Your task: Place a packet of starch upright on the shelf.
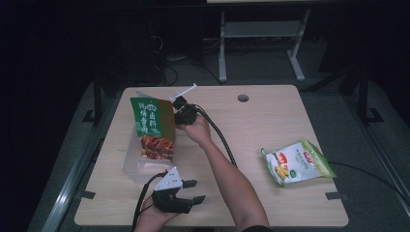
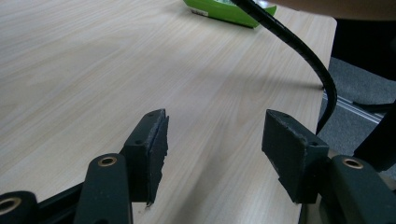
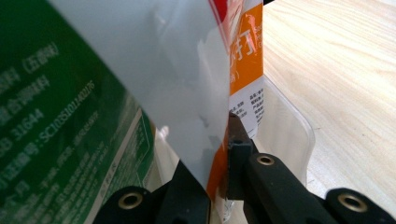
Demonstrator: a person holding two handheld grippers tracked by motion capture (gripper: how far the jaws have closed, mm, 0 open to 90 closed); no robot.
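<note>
surface: pale wood table [image 1: 270, 121] | room: dark | left claw [image 2: 212, 140] agape, empty | right claw [image 3: 219, 186] pinching packet [image 3: 240, 70]

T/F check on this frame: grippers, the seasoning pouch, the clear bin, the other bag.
1. The right gripper is shut on the green and orange seasoning pouch. True.
2. The left gripper holds the pouch too. False: its jaws stand open over bare table.
3. The pouch stands over the clear plastic bin. True.
4. The green and white snack bag lies inside the bin. False: it lies flat on the table, off to the right.
</note>
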